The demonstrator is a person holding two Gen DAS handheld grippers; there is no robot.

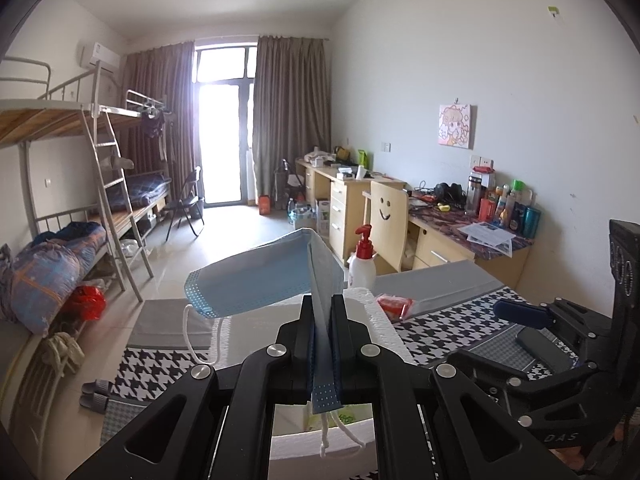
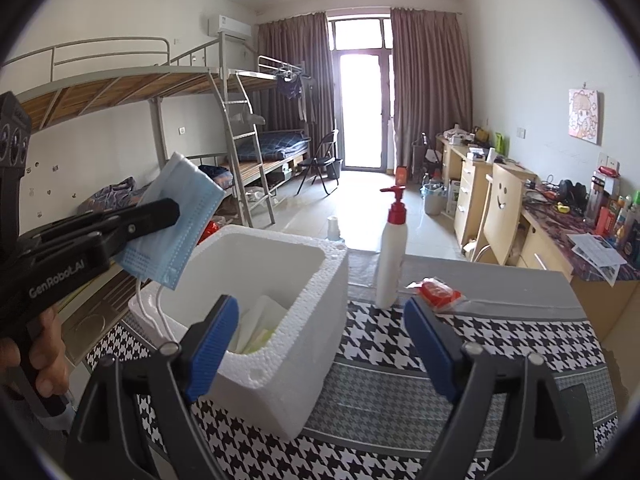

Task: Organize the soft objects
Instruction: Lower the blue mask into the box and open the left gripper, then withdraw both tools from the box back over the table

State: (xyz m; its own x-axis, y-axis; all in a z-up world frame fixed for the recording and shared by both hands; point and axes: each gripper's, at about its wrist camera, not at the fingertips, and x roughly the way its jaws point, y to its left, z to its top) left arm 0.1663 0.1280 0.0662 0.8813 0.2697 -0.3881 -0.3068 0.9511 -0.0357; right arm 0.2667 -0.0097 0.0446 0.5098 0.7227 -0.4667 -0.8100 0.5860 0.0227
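Note:
My left gripper (image 1: 323, 304) is shut on a blue face mask (image 1: 260, 276), held in the air above the white foam box (image 1: 380, 312). In the right wrist view the mask (image 2: 176, 220) hangs over the box's left rim, its white ear loops dangling. The foam box (image 2: 280, 320) stands on the houndstooth cloth and holds some white and green soft items (image 2: 256, 332). My right gripper (image 2: 320, 344) is open and empty, just in front of the box's near right side. It also shows at the right of the left wrist view (image 1: 528, 324).
A white pump bottle with a red top (image 2: 392, 256) stands behind the box. A red packet (image 2: 438, 292) lies to its right on the table (image 2: 520, 300). Desks and a chair (image 2: 504, 216) are at the right, bunk beds (image 2: 120, 92) at the left.

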